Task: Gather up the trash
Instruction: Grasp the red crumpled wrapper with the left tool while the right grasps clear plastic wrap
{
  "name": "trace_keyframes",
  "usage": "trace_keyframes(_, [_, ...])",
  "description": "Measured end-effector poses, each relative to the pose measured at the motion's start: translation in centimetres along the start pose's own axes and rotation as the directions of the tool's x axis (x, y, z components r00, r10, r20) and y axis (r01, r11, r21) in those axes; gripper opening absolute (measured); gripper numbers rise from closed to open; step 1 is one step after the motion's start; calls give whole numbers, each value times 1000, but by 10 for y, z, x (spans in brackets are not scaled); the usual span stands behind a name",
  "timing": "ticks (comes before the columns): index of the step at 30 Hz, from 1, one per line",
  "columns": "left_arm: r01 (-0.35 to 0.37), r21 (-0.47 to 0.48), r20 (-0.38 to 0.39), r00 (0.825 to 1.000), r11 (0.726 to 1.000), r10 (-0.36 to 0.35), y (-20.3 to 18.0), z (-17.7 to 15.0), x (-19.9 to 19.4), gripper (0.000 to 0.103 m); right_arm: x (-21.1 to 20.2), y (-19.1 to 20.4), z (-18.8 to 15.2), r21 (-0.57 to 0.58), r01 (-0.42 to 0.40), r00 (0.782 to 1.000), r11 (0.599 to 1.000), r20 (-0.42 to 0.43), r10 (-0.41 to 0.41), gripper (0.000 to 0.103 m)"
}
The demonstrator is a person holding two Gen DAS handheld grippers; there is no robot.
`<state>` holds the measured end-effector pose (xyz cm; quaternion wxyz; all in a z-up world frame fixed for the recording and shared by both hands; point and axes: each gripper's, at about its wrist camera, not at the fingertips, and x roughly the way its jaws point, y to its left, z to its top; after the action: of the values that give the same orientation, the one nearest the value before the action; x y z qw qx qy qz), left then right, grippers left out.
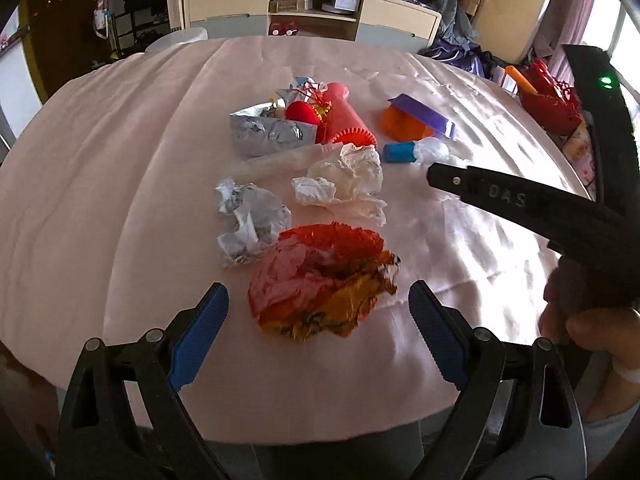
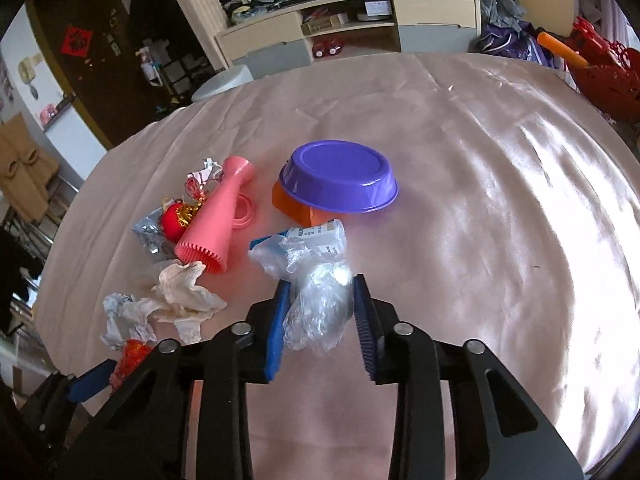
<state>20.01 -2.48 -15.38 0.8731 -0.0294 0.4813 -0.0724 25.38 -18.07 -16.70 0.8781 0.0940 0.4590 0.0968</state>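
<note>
The right gripper (image 2: 320,312) is clamping crumpled clear plastic film (image 2: 320,304); the left gripper (image 1: 318,316) is hanging wide above a crumpled red-orange wrapper (image 1: 320,276), white tissue (image 1: 344,178) beyond.

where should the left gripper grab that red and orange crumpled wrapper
Grip the red and orange wrapper across its raised crumpled middle, coming down from above on the near side. It lies flat on the tablecloth, directly between the open left gripper fingers, with the grey foil wad close to its far left.
</note>
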Motion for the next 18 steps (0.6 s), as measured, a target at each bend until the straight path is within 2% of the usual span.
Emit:
trace_keyframes(2, [-1, 2, 1, 1000, 1000, 1, -1, 1, 3, 76, -2, 0, -2, -4, -4, 1000, 1000, 3, 4, 27])
trace_keyframes(4, [-17, 16, 16, 1000, 1000, 17, -2, 2, 2, 60, -6, 1, -5, -8, -3, 1000, 1000, 7, 3, 26])
trace_keyframes(11, [-28, 34, 42, 999, 999, 27, 0, -10, -12, 55, -45, -2, -26, -23, -3, 999, 1000, 45, 4, 25])
trace_keyframes(18, [-11, 55, 100, 995, 998, 5, 4, -48, -67, 54, -105, 2, -70, -62, -18, 994, 998, 107, 25, 25])
